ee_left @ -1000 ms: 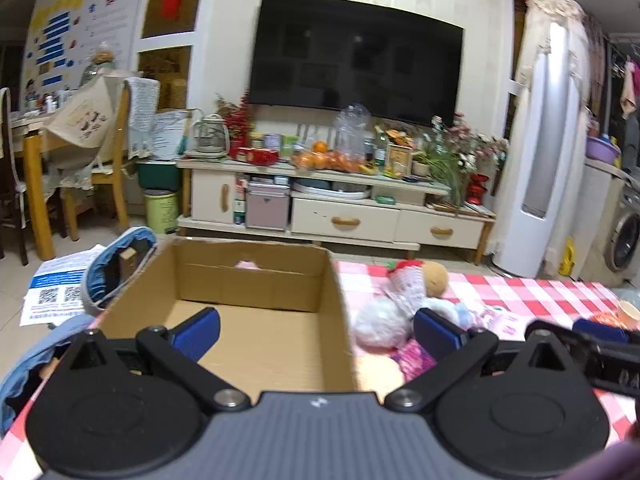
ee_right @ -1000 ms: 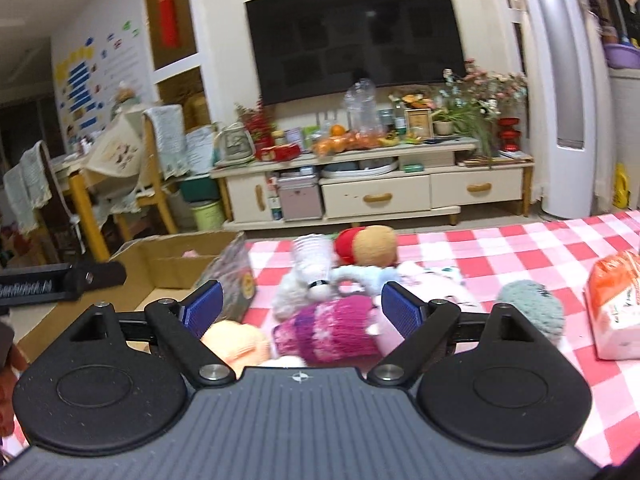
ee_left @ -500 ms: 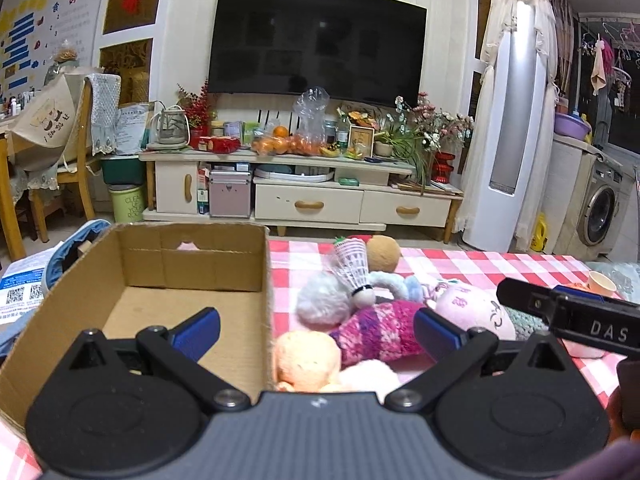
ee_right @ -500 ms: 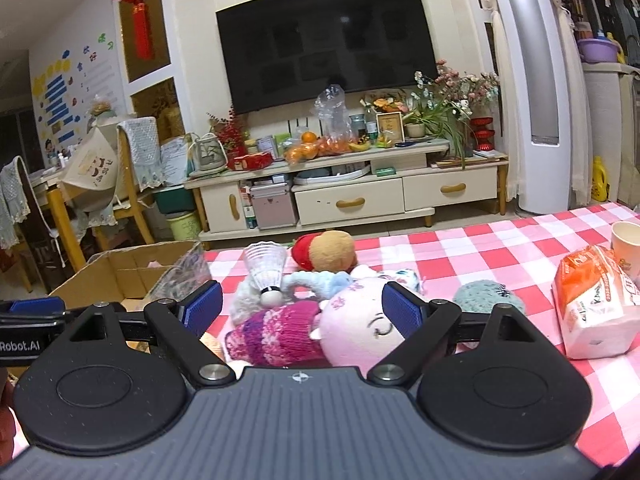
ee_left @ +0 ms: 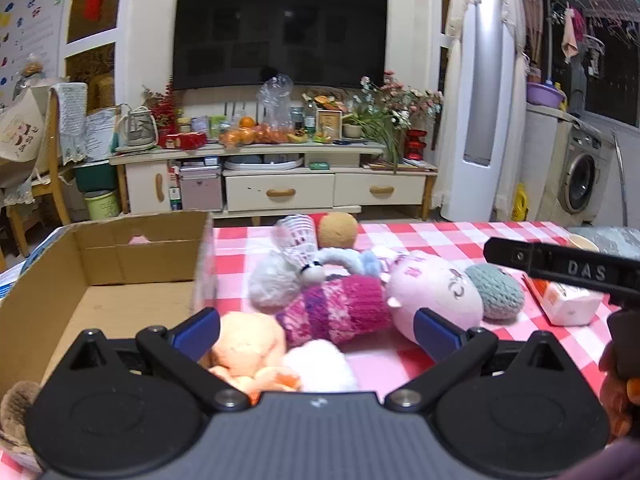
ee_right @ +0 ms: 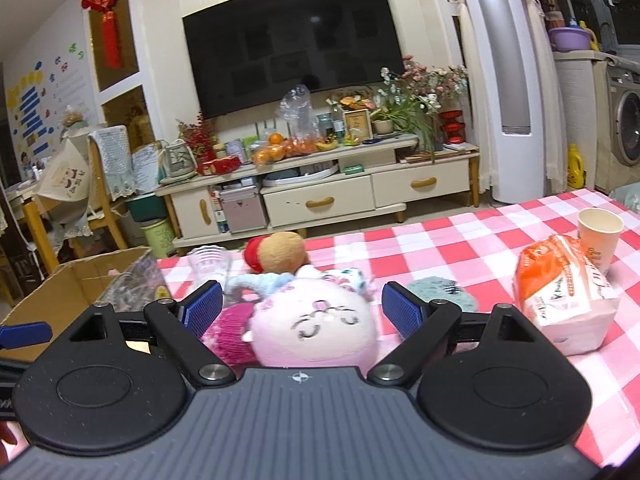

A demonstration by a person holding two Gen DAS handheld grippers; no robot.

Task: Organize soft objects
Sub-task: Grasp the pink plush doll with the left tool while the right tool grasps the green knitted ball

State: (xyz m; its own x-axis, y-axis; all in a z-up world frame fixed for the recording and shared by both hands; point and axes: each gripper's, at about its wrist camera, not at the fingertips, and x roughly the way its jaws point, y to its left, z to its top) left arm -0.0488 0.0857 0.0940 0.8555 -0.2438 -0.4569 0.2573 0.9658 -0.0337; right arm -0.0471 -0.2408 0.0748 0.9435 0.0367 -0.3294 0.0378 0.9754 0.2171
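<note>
The cardboard box (ee_left: 100, 280) sits at 9 o'clock in the left wrist view, open at the top, its plain brown floor mostly bare; only a small pink thing (ee_left: 139, 239) peeks over the inner flap at the far wall. In the right wrist view a paper cup (ee_right: 599, 238) stands upright at 3 o'clock; its inside cannot be seen.

The soft toys lie heaped on the red-and-white checked tablecloth (ee_left: 440, 240), just beside the box's right wall. The left gripper (ee_left: 316, 332) has its blue-padded fingers spread wide and holds nothing; between them lie a peach plush (ee_left: 248, 348), a fluffy white plush (ee_left: 320, 364) and a knitted magenta toy (ee_left: 340, 308). The right gripper (ee_right: 302, 312) is also spread wide and empty, its fingers flanking a round pink plush pig (ee_right: 316, 328) without visibly touching it.

Open cloth runs from 1 to 3 o'clock in the right wrist view, up to an orange-and-white tissue pack (ee_right: 560, 292) touching the cup. The table's far edge lies at 12 o'clock, behind a tan ball-shaped plush (ee_right: 286, 250).

A teal crocheted dome (ee_right: 440, 292) sits just right of the pig. A grey pompom (ee_left: 274, 282) and a white feathered shuttlecock (ee_left: 294, 232) lie behind the magenta knit.
</note>
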